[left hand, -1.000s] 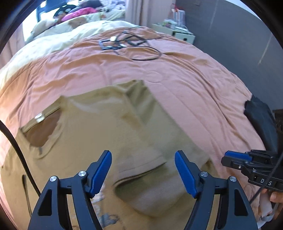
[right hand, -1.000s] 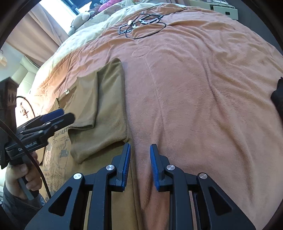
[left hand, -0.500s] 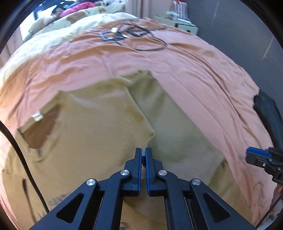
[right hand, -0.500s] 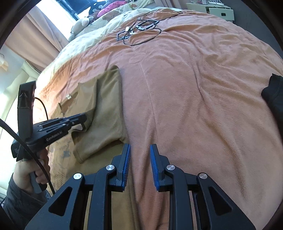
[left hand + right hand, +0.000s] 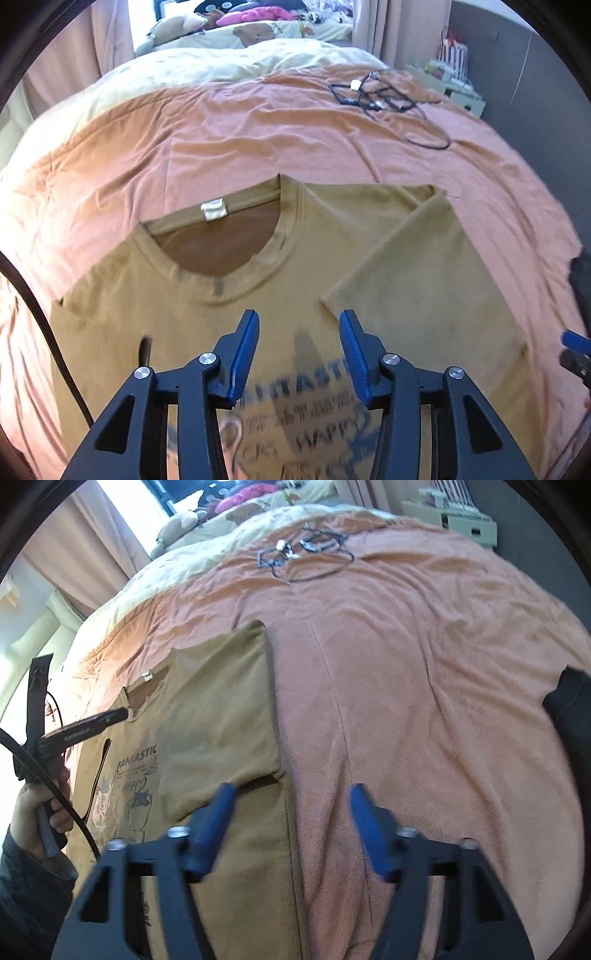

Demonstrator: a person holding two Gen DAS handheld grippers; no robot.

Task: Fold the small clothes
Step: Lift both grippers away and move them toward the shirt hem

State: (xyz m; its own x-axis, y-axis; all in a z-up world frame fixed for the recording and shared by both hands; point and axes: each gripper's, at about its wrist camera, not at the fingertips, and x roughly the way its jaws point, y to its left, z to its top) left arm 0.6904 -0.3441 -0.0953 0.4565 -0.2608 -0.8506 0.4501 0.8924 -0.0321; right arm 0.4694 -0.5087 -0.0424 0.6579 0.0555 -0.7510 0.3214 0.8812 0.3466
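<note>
A mustard T-shirt [image 5: 184, 325] with a dark print lies face up on the orange bedspread [image 5: 258, 129], its collar and white label [image 5: 213, 210] facing away. Its right side and sleeve [image 5: 424, 280] are folded in over the chest. My left gripper [image 5: 299, 332] hovers over the chest just below the collar, its jaws opening with nothing between them. In the right wrist view the left gripper [image 5: 123, 713] shows edge-on by the collar, held by a hand [image 5: 37, 805]. My right gripper [image 5: 291, 794] hangs above the shirt's folded right edge [image 5: 273, 716], jaws opening and empty.
A tangle of black cables [image 5: 384, 99] lies at the far side of the bedspread. A black garment [image 5: 569, 716] sits at the bed's right edge. A cream duvet [image 5: 221, 66] with plush toys is at the back, and a small cabinet [image 5: 458, 85] at the back right.
The left gripper shut on the folded sleeve's corner, then let go, opened and swung left to the collar. The right gripper went from nearly shut to wide open.
</note>
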